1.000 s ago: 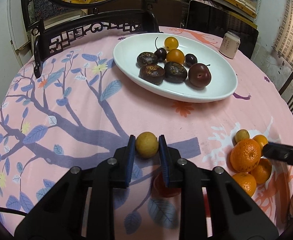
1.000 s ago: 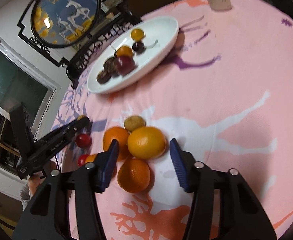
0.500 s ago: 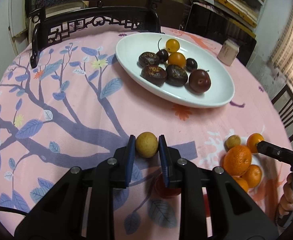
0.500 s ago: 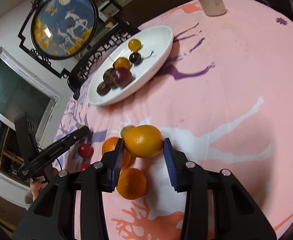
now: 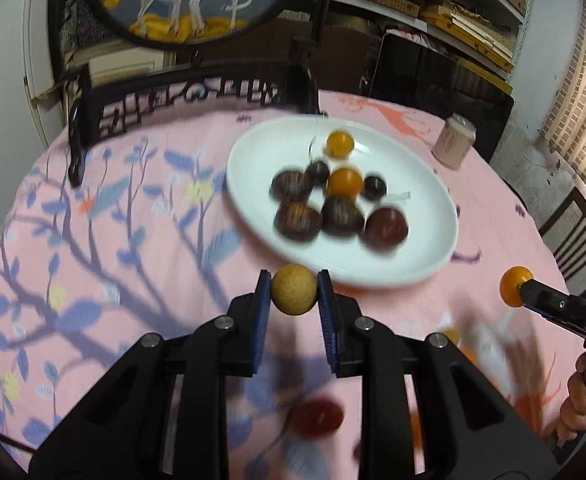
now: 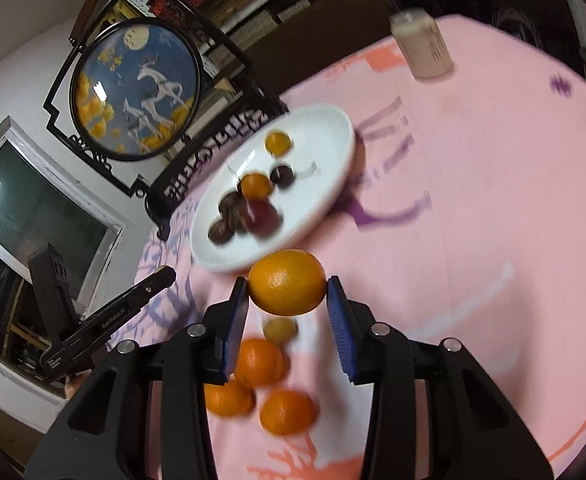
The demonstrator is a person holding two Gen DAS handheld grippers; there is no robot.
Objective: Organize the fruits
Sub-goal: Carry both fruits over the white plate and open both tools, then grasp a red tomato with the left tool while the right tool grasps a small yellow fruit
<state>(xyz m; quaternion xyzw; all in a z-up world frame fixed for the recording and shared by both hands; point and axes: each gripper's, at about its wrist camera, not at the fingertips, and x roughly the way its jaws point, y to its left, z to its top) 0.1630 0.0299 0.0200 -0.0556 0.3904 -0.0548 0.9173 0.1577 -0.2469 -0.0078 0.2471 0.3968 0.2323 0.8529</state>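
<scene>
Left hand-held gripper (image 5: 294, 294): clamped on a small tan round fruit (image 5: 294, 289), both blue pads pressed to its sides, lifted clear of the tabletop (image 5: 93, 240).
Right hand-held gripper (image 6: 287, 300): gripping an orange (image 6: 287, 282) between its pads, held above the cloth; in the left wrist view it shows at the far right edge, with a person's fingers (image 5: 581, 404) around its handle.
Below the right hand-held gripper: three loose oranges (image 6: 259, 362) and a small tan fruit (image 6: 280, 330) lying close together on the pink cloth, all blurred.
Below the left hand-held gripper: a red fruit (image 5: 317, 417) on the cloth, too smeared to name, perhaps a plum.
Ahead of both: a white oval plate (image 5: 425, 184) holding dark plums, brown-streaked fruits and two small orange ones.
Beyond the plate, to the right: a pale can (image 5: 453, 146) standing upright near the tabletop's far edge.
Behind the plate: a dark carved chair back (image 5: 189, 96), and above it a round framed picture of deer (image 6: 139, 88).
</scene>
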